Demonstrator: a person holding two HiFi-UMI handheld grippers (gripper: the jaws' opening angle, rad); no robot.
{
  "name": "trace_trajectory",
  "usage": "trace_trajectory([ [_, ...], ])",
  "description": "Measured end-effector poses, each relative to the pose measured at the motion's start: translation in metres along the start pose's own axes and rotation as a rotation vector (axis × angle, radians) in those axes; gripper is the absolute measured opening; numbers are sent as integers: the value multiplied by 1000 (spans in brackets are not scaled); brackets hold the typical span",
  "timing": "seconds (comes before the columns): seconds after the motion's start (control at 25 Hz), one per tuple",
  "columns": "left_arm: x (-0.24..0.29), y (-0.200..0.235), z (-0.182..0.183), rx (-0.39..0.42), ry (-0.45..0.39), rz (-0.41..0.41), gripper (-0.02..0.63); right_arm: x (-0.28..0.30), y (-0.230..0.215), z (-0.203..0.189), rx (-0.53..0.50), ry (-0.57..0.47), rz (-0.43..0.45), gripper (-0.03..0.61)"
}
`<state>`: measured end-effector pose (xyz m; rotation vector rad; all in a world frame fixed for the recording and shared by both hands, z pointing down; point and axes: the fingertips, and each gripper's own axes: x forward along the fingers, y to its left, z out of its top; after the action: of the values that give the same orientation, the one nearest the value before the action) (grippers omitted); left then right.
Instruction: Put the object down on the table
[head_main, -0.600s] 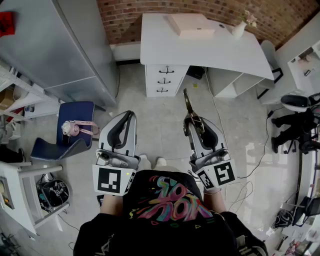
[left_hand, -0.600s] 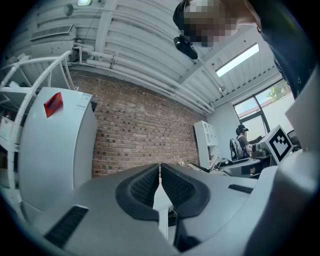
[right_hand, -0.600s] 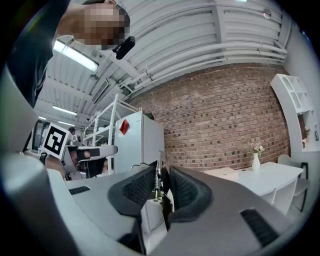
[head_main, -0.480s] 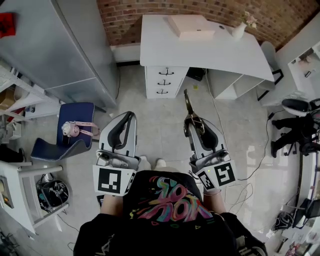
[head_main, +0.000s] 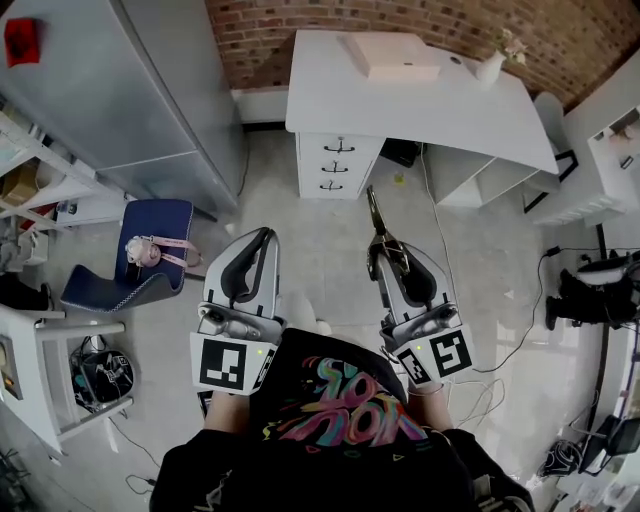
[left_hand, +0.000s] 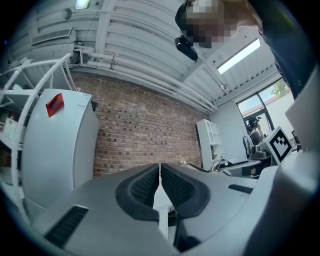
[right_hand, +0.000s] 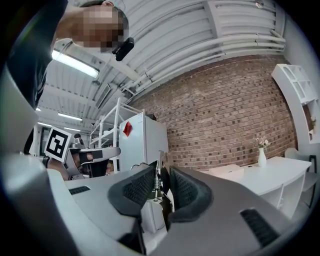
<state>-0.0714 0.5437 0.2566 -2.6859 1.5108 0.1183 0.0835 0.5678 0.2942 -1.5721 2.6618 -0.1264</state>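
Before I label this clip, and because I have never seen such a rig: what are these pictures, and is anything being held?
A person stands holding two hand-held grippers; there is no robot arm. The top-down picture comes from a head camera; the other two come from cameras riding on each gripper, looking along its jaws. The left gripper is shut and empty. The right gripper is clamped on a metal tool with a spring, pointing toward the white desk. On the desk are a flat box and a small vase.

Box (head_main: 392, 55) and vase (head_main: 490, 68) on table (head_main: 460, 110), cabinet (head_main: 130, 90) left of it, chair (head_main: 160, 215) nearer at left
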Motion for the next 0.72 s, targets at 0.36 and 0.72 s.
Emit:
trace_trajectory([
  [0.36, 71, 38, -25, 1, 22, 1, 34, 64, -46, -14, 23, 22, 0, 112],
  [0.72, 203, 140, -33, -7, 17, -47, 34, 201, -101, -10, 37, 46, -49, 112],
])
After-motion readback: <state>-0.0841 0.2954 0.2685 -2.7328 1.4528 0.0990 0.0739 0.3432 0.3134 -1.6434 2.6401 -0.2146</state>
